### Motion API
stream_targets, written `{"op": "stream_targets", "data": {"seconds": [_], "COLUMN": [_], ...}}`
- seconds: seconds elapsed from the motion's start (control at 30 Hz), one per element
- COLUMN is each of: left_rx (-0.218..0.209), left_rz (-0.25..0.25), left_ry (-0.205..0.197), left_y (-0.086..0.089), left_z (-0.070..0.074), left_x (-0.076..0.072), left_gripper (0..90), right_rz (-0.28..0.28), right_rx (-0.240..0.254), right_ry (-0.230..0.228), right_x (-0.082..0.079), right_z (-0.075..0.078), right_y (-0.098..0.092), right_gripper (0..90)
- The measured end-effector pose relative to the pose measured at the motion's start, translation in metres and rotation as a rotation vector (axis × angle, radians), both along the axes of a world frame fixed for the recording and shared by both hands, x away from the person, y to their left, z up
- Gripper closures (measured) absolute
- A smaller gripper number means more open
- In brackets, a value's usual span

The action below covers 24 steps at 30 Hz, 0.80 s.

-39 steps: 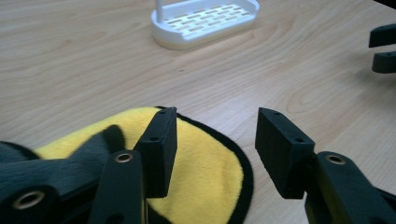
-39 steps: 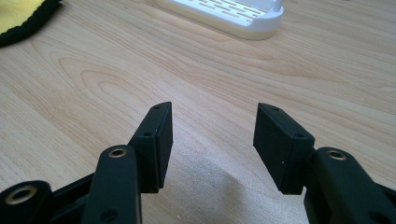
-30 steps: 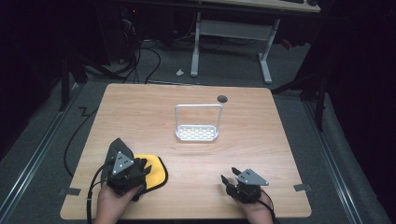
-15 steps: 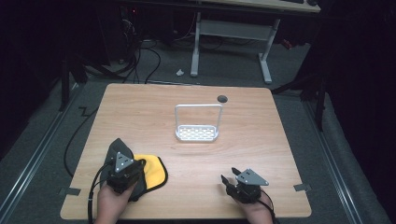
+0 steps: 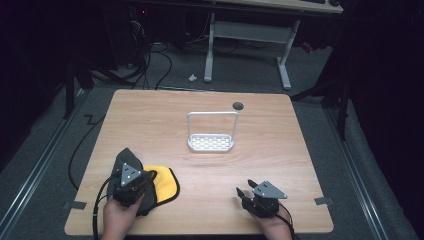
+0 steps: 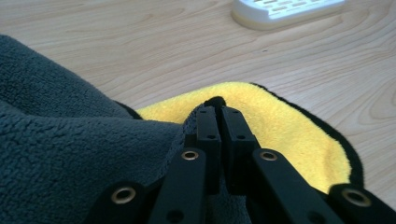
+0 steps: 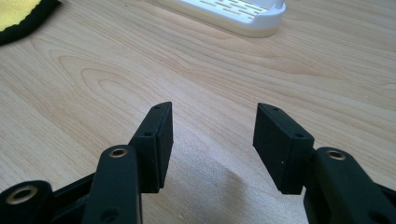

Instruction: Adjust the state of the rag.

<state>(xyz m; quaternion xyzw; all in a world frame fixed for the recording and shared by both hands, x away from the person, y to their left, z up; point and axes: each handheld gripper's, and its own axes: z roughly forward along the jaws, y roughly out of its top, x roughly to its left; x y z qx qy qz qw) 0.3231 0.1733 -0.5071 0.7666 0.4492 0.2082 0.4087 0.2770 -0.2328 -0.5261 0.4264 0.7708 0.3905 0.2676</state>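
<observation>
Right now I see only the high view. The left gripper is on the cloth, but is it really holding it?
Observer: Yes. In the left gripper view the left gripper has its jaws shut on a fold of the grey and yellow cloth.
Operator: And the right gripper, is it holding something?
Observer: No. The right gripper is open, with bare table between its jaws.
Operator: What is in front of it?
Observer: The slotted base of the white rack, with an edge of the cloth at the upper left.
</observation>
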Motion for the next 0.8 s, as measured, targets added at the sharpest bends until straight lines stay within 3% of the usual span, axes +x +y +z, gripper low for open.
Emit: {"op": "stream_targets", "data": {"seconds": [0.13, 0.43, 0.6, 0.7, 0.8], "left_rx": [-0.029, -0.022, -0.022, -0.056, -0.076], "left_rz": [-0.04, -0.182, -0.221, -0.235, -0.241], "left_ry": [0.002, -0.01, -0.011, -0.004, -0.005], "left_y": [-0.007, -0.046, -0.058, -0.058, -0.058], "left_z": [0.002, 0.002, 0.002, 0.005, 0.008], "left_x": [-0.003, -0.017, -0.023, -0.025, -0.028], "left_gripper": [86.8, 86.9, 86.9, 86.9, 86.9], "right_rz": [0.002, 0.026, 0.067, 0.102, 0.148], "right_rx": [0.001, -0.005, 0.004, 0.022, 0.004], "right_ry": [0.001, -0.007, -0.004, 0.001, 0.007], "right_x": [0.0, -0.002, -0.005, -0.005, -0.001], "right_z": [0.0, 0.002, 0.005, 0.008, 0.011], "right_y": [0.002, 0.011, 0.028, 0.043, 0.061], "right_gripper": [48.1, 48.0, 46.4, 45.8, 45.5]}}
